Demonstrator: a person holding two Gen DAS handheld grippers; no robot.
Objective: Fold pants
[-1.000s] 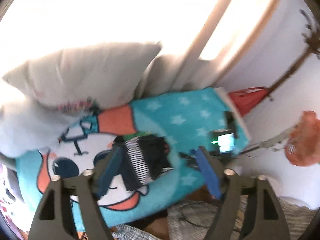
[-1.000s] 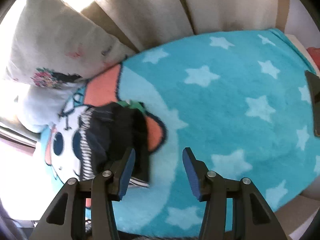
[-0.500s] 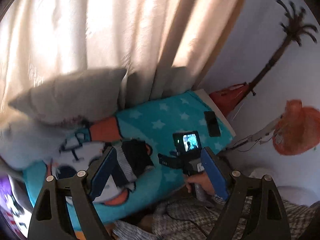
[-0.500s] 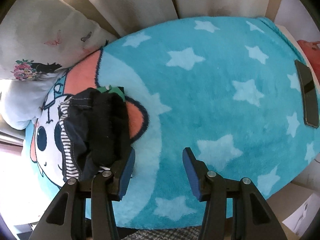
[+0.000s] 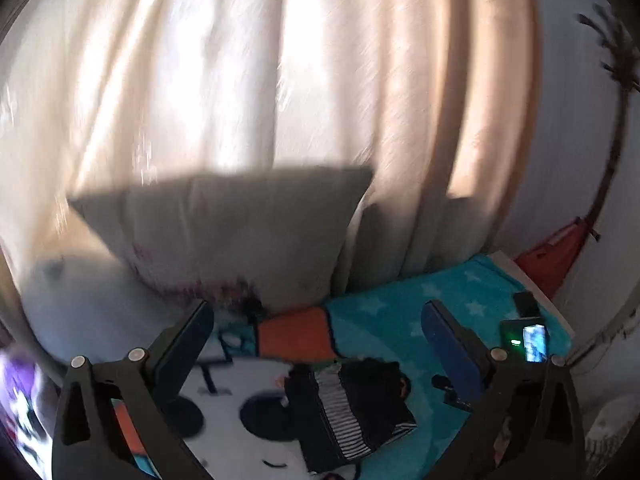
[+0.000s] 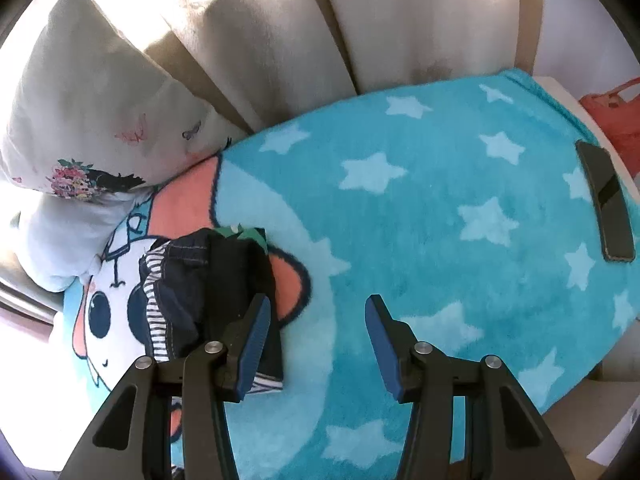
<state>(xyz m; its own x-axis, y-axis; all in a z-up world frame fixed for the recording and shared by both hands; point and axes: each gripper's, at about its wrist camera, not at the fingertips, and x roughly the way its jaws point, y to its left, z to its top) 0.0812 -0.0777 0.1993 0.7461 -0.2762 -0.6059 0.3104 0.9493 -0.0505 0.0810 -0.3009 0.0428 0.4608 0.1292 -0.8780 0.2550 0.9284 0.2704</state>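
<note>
The dark pants with a black-and-white striped lining (image 6: 208, 284) lie folded in a small bundle on the turquoise star blanket (image 6: 400, 216), over its cartoon face. In the left wrist view the pants (image 5: 352, 412) lie low between the fingers, well below. My left gripper (image 5: 316, 344) is open and empty, raised above the bed and facing the curtain. My right gripper (image 6: 316, 320) is open and empty, just above the blanket, its left finger beside the bundle's right edge. The right gripper's device with a lit screen (image 5: 528, 340) shows in the left wrist view.
A pale pillow (image 6: 92, 120) leans at the back left against beige curtains (image 5: 280, 80). A dark phone (image 6: 608, 208) lies on the blanket's right side. A red bag (image 6: 612, 116) sits past the bed's right edge. A wall with a palm decal (image 5: 616, 120) is at right.
My left gripper has lifted away and tilted up, so the curtain fills its view and the pants sit lower. My right gripper has stayed open beside the bundle, shifting slightly.
</note>
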